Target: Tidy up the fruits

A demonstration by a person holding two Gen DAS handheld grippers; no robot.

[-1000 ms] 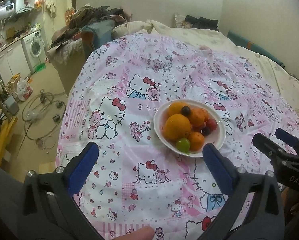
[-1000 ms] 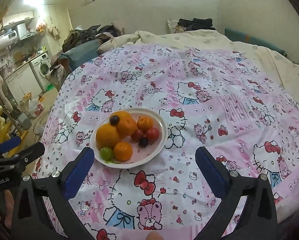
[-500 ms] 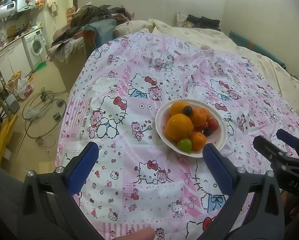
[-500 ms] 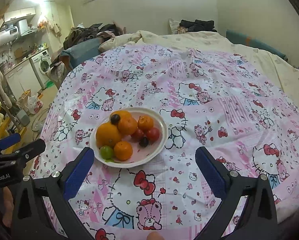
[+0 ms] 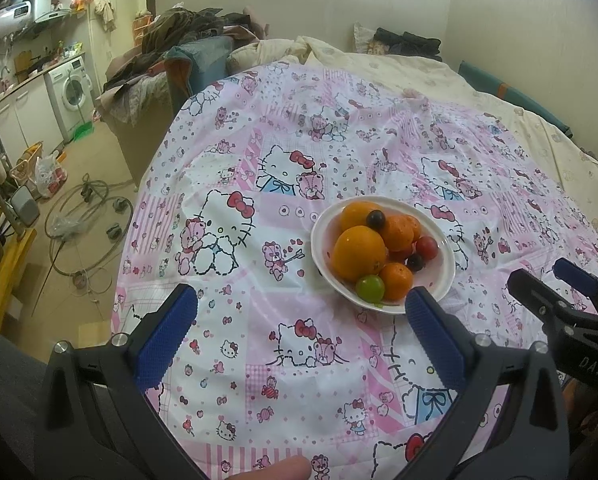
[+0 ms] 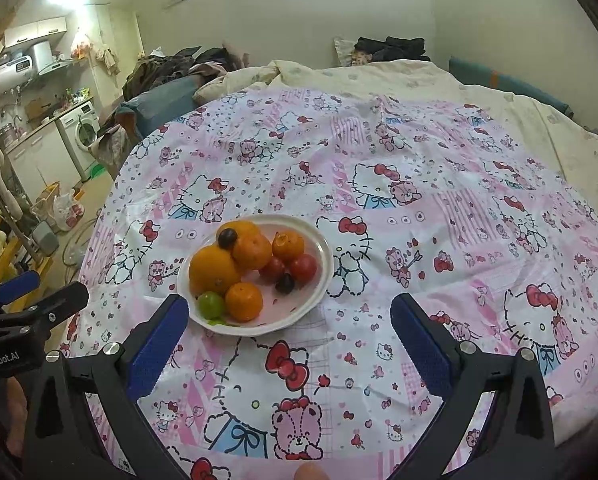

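Right wrist view: all fruit (oranges, tomatoes, grapes) is seen piled on the round white plate (image 6: 319, 276) on the pink cartoon-print cloth (image 6: 439, 208), left gripper (image 5: 301, 326) and right gripper (image 6: 289, 326) held empty, jaws spread wide, near it; sorted or unsorted cannot be settled.

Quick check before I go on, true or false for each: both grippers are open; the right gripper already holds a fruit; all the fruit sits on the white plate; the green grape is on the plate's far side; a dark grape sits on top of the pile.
1. Both grippers open: true, left gripper and right gripper are both empty.
2. Right holds a fruit: false, nothing is between its fingers.
3. All fruit on the white plate: true.
4. Green grape on far side: false, it lies at the near rim.
5. Dark grape on top: true.
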